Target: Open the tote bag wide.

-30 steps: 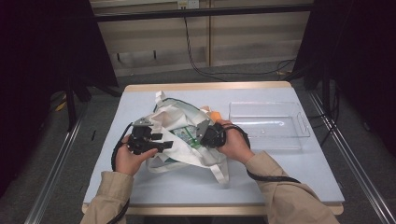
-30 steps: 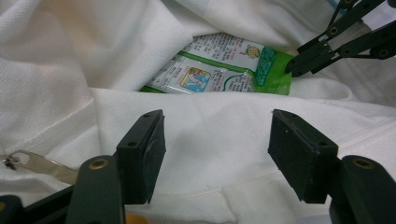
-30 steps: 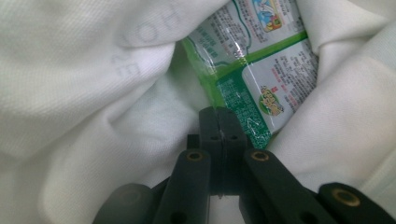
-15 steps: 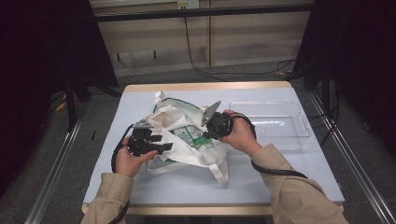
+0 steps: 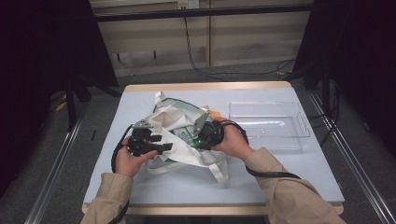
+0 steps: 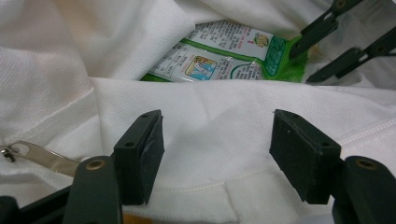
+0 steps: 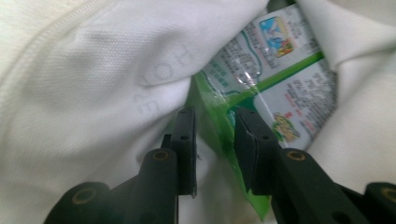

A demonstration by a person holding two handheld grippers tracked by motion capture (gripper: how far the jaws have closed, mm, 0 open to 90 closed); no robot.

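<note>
The work in hand looks like emptying the white cloth bag into the clear plastic tray, and it seems barely begun. The bag lies crumpled at the middle of the bench, and the tray at about three o'clock from it holds nothing that can be made out. A small orange thing peeks out at the bag's far edge; what it is cannot be told.

The left hand-held gripper sits at the bag's nine o'clock side, its jaws spread with a fold of cloth lying between them in the left gripper view; whether the pads press that fold is unclear.

The right hand-held gripper reaches into the bag's mouth, where a green and white snack packet lies. Its jaws have just been opening and stand narrowly apart astride the packet's green edge, not yet pinching it.

Left to do, by this reading: close on the packet, draw it out, carry it toward three o'clock and set it in the tray.
</note>
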